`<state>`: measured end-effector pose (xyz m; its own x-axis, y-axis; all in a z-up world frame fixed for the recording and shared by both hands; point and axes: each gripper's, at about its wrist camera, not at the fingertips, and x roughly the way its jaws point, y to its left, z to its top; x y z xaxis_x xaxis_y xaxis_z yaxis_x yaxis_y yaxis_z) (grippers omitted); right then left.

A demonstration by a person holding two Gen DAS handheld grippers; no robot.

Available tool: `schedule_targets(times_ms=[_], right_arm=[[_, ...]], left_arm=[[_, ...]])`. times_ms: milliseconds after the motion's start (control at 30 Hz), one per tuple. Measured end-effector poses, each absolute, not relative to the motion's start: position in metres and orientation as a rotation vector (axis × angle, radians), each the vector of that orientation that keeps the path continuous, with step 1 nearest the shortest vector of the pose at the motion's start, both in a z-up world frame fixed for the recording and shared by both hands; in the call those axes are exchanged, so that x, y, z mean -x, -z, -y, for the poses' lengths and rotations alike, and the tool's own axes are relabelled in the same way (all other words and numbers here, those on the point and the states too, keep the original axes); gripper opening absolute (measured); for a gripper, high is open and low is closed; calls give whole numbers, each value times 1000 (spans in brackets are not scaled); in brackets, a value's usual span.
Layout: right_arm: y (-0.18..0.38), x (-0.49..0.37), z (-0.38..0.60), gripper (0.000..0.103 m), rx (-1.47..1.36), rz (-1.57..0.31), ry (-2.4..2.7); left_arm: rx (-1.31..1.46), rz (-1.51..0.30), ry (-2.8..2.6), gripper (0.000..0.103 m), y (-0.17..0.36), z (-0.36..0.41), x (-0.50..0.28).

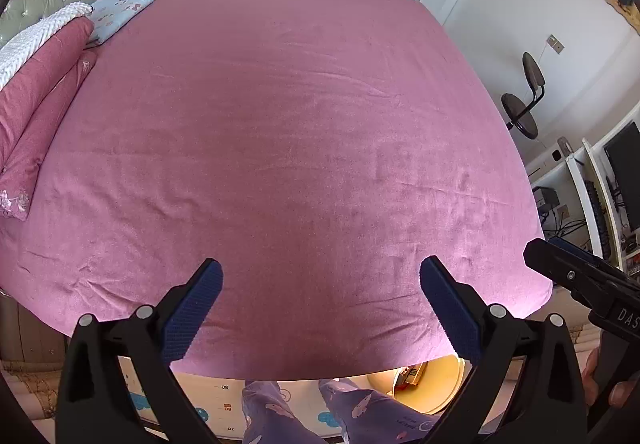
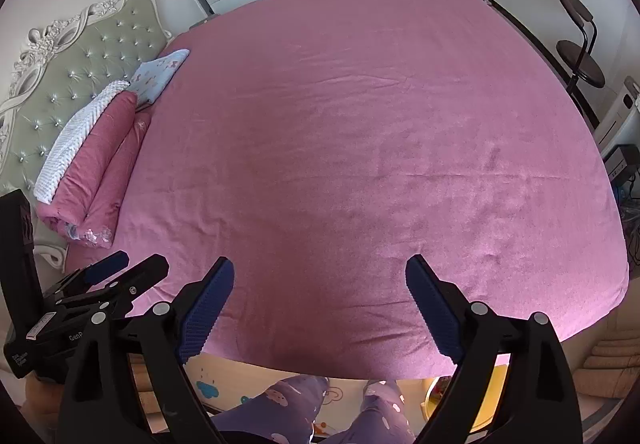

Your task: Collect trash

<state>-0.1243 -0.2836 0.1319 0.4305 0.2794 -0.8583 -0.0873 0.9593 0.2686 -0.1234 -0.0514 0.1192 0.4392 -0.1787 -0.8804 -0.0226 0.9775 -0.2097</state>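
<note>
Apparently done dropping: left gripper and right gripper both spread wide and empty over the bare pink bed, the only trash visible, probably light crushable packaging best pinched by an edge, down in the yellow bin.

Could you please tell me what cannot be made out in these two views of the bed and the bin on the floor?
- Yellow bin: left wrist view, its contents are mostly hidden by the bed edge and left gripper.
- Same bin: right wrist view, mostly behind the right gripper.
- Trash: none can be made out on the bed.
- Desk items: cut off at the edge, too small.
</note>
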Motion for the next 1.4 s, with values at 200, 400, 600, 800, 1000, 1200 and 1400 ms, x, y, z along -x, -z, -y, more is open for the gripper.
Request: schedule_targets(times_ms=[200,400,600,800,1000,1200,1400], right_arm=[[-133,120,279,85,-177,-1107,-228],[-135,121,276,85,-179,-1098,-228],[-133,120,272,86,-184,-1105,-234],[-130,121,271,86,-207,-1115,-237],[-129,122,270,86,-202,-1120,-231],[-129,123,269,86,-207,-1116,-230],[-129,122,270,86,-211,-1121,-230]], left_arm=[[184,-1089,87,99,-125,57,117],[194,-1084,99,99,-128,57,114],[186,-1085,111,99,-130,59,112],[189,-1102,121,99,-129,58,110],[182,-1098,107,99,-129,56,110],[161,-1083,107,99,-133,58,110],[152,-1071,105,99,-136,59,110]])
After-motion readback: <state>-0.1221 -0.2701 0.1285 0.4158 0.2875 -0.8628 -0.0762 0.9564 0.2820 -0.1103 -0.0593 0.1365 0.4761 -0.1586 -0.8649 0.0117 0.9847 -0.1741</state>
